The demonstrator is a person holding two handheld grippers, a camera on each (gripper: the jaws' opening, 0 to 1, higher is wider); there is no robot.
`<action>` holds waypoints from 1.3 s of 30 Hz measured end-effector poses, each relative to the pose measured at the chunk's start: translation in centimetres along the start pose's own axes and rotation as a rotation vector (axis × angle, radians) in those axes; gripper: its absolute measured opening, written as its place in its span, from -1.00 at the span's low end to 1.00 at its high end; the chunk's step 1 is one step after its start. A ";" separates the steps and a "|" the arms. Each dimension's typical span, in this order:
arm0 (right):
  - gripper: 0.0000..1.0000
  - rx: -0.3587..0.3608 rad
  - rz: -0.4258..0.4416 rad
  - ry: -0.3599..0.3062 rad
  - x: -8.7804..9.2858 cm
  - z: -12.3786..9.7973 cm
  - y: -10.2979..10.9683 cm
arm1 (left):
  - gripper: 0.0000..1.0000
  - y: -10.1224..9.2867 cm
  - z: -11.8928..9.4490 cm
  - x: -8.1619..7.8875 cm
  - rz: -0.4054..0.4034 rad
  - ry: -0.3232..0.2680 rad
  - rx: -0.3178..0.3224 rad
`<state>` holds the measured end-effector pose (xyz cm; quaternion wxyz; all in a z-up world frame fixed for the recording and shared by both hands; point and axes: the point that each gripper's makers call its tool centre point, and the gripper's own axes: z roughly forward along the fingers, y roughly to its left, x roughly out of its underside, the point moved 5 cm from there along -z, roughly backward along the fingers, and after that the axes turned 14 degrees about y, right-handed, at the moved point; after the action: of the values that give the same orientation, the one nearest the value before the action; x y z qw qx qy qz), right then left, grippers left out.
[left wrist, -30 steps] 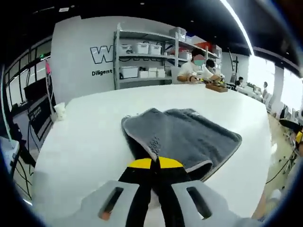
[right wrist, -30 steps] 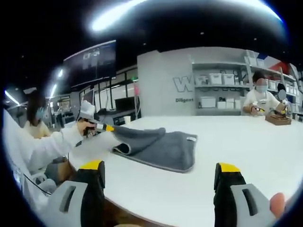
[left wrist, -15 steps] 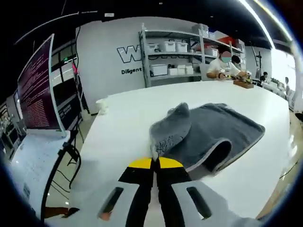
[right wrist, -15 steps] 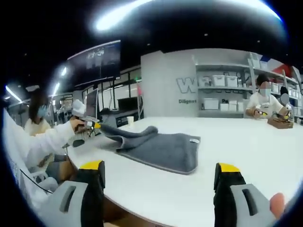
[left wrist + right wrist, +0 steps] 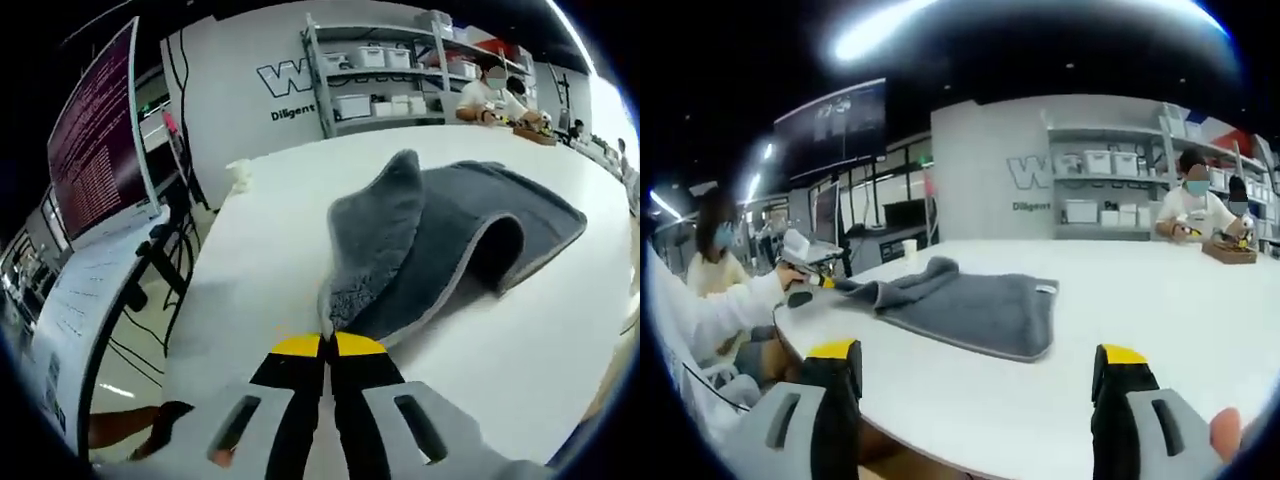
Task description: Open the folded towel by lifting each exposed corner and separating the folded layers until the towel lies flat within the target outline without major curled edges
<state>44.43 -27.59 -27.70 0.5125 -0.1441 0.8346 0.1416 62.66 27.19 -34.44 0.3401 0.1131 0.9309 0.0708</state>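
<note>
Left gripper (image 5: 327, 345): jaws clamped on a corner of the grey terry towel (image 5: 470, 225), raised off the white table (image 5: 260, 250) beyond its edge.
Right gripper (image 5: 980, 375): jaws wide, empty, well short of the towel.

My white table (image 5: 270, 240) carries a grey towel (image 5: 470, 230), folded over with one layer arched up off the surface and a corner raised at the near edge. A small pale object (image 5: 238, 176) stands at the far left corner. In the right gripper view the towel (image 5: 970, 305) lies left of the table (image 5: 1160, 320) middle.
</note>
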 end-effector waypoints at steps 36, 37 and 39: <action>0.91 0.005 0.015 -0.013 0.0 -0.2 -0.3 | -0.96 2.1 0.7 6.0 0.067 0.204 -0.102; 0.91 0.006 0.016 -0.013 0.0 -0.2 -0.3 | -0.96 2.2 0.6 6.1 0.067 0.205 -0.104; 0.91 0.007 0.017 -0.017 -0.1 -0.3 -0.3 | -0.96 2.2 0.5 6.3 0.067 0.209 -0.106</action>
<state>44.30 -28.02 -27.53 0.5190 -0.1339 0.8318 0.1444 58.70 31.00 -38.22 0.2440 0.1182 0.9519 0.1428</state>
